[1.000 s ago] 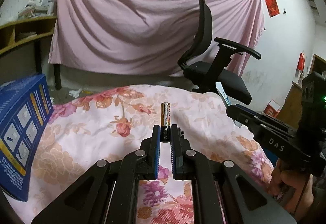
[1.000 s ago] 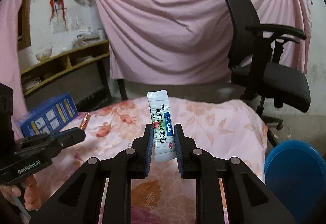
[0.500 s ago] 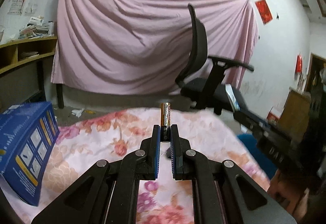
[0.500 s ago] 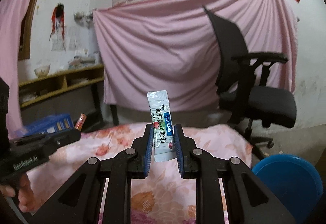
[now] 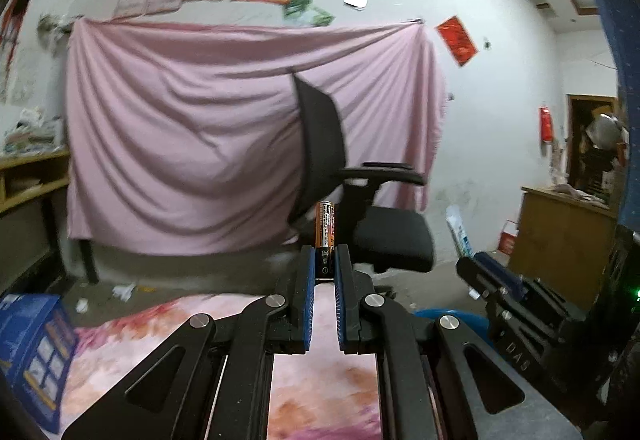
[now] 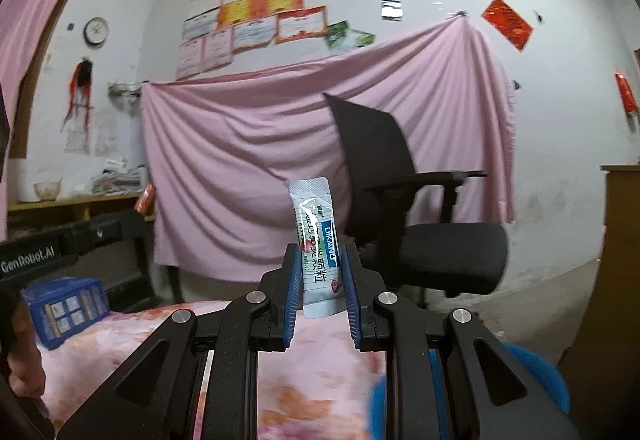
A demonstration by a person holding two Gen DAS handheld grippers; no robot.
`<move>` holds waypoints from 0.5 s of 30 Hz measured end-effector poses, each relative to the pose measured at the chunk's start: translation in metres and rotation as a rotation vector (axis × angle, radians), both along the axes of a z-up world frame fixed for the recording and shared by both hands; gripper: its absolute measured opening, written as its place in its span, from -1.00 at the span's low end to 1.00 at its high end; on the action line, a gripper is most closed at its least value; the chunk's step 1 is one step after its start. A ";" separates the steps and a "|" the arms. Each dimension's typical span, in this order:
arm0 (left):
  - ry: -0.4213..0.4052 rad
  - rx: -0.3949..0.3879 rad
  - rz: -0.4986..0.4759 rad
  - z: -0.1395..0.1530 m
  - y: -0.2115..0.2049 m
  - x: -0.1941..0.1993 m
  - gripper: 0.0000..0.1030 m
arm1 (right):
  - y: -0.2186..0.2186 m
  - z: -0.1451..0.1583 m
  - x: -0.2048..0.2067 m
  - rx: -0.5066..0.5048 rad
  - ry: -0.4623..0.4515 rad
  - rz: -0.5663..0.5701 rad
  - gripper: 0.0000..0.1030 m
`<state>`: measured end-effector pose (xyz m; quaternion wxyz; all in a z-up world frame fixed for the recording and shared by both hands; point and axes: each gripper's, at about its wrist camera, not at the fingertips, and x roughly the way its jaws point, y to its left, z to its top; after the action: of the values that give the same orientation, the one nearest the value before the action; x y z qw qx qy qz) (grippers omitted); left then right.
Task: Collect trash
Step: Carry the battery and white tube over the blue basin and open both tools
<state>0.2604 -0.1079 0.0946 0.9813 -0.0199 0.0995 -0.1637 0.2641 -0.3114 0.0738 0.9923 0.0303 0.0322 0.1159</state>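
My left gripper (image 5: 323, 260) is shut on a gold and black battery (image 5: 325, 230) that stands upright between its blue pads. In the right wrist view my right gripper (image 6: 320, 262) is shut on a white and blue sachet (image 6: 316, 240), also upright. The right gripper with its sachet (image 5: 460, 230) shows at the right of the left wrist view. At the left of the right wrist view the left gripper's fingers (image 6: 100, 228) reach in with the battery (image 6: 145, 197) at their tip. Both are held well above the floral cloth (image 5: 324, 380).
A blue bin (image 6: 532, 372) sits low at the right, below the table edge. A blue box (image 5: 28, 356) lies on the floral cloth at the left. A black office chair (image 5: 360, 207) stands before a pink hanging sheet (image 5: 180, 139). A wooden cabinet (image 5: 560, 236) is at the right.
Both grippers have risen and tipped up toward level, so the floral cloth has dropped low in both views. The battery and the sachet stay gripped as before.
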 end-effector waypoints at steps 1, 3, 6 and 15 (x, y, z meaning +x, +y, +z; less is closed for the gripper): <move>-0.001 0.008 -0.021 0.002 -0.011 0.002 -0.87 | -0.006 0.000 -0.001 0.002 0.000 -0.011 -0.64; 0.003 0.024 -0.055 0.002 -0.031 0.006 -0.87 | -0.023 0.000 -0.004 0.007 0.004 -0.039 -0.64; 0.032 0.049 -0.099 -0.003 -0.058 0.014 -0.87 | -0.047 -0.002 -0.008 0.026 0.018 -0.075 -0.64; 0.282 0.032 -0.180 -0.032 -0.123 0.063 -0.87 | -0.093 -0.017 0.005 0.057 0.153 -0.120 -0.63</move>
<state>0.3235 -0.2312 0.0628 0.9391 -0.0178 0.2405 -0.2447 0.2692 -0.4045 0.0565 0.9908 0.0690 0.1026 0.0544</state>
